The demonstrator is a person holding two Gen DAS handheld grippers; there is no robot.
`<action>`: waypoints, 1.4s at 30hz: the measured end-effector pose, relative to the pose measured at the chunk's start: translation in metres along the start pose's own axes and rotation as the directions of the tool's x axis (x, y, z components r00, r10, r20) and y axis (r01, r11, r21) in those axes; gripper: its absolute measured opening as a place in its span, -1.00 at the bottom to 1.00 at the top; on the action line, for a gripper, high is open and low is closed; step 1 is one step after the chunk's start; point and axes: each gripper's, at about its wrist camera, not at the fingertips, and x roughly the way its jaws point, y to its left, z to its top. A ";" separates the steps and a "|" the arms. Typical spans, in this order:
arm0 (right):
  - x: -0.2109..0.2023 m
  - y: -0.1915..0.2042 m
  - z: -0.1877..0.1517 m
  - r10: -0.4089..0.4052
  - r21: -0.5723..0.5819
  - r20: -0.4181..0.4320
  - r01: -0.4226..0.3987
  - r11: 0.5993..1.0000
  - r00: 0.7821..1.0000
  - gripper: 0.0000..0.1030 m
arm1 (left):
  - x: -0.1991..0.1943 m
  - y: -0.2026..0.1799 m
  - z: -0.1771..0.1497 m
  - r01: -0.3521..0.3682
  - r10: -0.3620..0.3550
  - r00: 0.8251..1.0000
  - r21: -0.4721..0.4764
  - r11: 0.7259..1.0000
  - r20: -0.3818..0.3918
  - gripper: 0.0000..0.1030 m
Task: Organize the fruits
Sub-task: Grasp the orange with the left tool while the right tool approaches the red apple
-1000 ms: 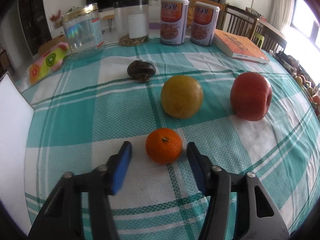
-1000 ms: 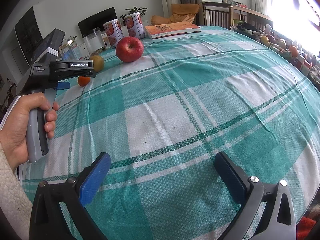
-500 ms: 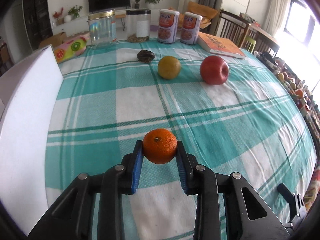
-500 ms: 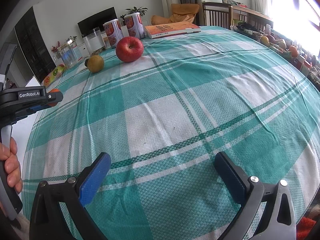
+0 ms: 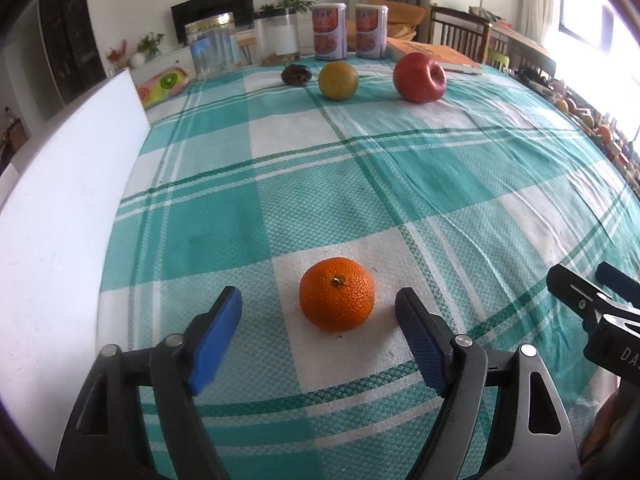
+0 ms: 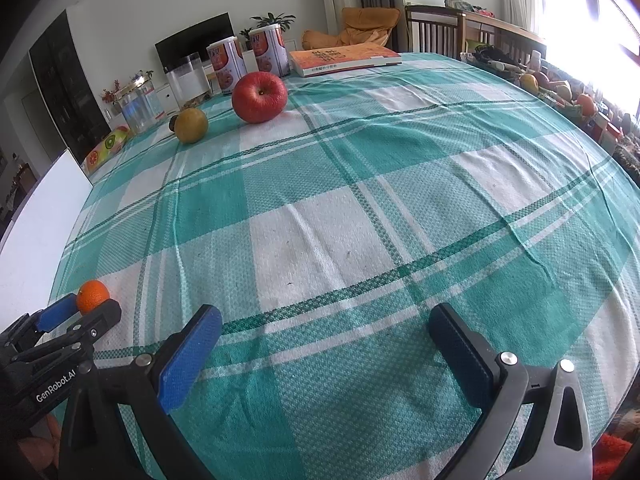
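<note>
A small orange mandarin (image 5: 337, 294) rests on a white square of the checked tablecloth, near the table's front edge. My left gripper (image 5: 318, 312) stands around it with its jaws opening, and both blue pads are clear of the fruit. The same mandarin (image 6: 92, 296) shows at the lower left of the right wrist view, beside the left gripper (image 6: 72, 312). Far back lie a yellow-green fruit (image 5: 338, 80), a red apple (image 5: 419, 78) and a dark brown fruit (image 5: 296, 75). My right gripper (image 6: 324, 340) hangs open over bare cloth, holding nothing.
A white board (image 5: 60, 216) runs along the table's left side. At the back stand a clear jar (image 5: 214, 46), a second jar (image 5: 278, 40), two printed cans (image 5: 348, 31), an orange book (image 5: 436, 54) and a fruit-print packet (image 5: 162, 84).
The left gripper shut on the mandarin, carried it from beside the other fruits toward the front edge, set it on the cloth and opened. The right gripper has not moved.
</note>
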 end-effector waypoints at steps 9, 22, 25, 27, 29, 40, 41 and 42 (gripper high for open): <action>0.001 0.002 0.000 -0.017 -0.014 -0.007 0.016 1.000 1.000 1.00 | 0.004 0.008 -0.001 0.008 -0.009 1.000 -0.051 0.999 -0.020 0.80; 0.005 -0.019 0.026 0.159 0.113 -0.087 -0.149 0.982 0.983 1.00 | 0.004 0.008 -0.002 0.006 -0.007 1.000 -0.053 0.999 -0.020 0.81; 0.019 -0.018 0.076 0.202 0.101 -0.099 -0.192 0.976 0.974 0.99 | 0.004 0.008 -0.001 0.006 -0.007 1.000 -0.052 0.999 -0.020 0.81; 0.031 -0.009 0.118 0.176 0.030 -0.059 -0.174 0.984 0.983 0.99 | 0.004 0.008 -0.001 0.006 -0.007 1.000 -0.052 0.999 -0.020 0.81; 0.051 0.002 0.155 0.156 -0.039 -0.033 -0.157 0.987 0.987 0.99 | 0.004 0.008 -0.002 0.006 -0.007 1.000 -0.052 0.999 -0.020 0.81; 0.165 0.051 0.230 0.242 -0.006 -0.127 -0.245 0.970 0.962 0.89 | 0.005 0.008 -0.001 -0.001 0.000 1.000 -0.052 0.999 -0.021 0.83; 0.171 0.052 0.228 0.259 0.013 -0.147 -0.260 0.966 0.955 0.46 | 0.005 0.008 0.000 -0.001 0.000 1.000 -0.053 0.999 -0.021 0.83; 0.173 0.050 0.226 0.303 0.043 -0.143 -0.300 0.953 0.942 0.37 | 0.005 0.008 0.000 -0.001 0.000 1.000 -0.053 0.999 -0.021 0.83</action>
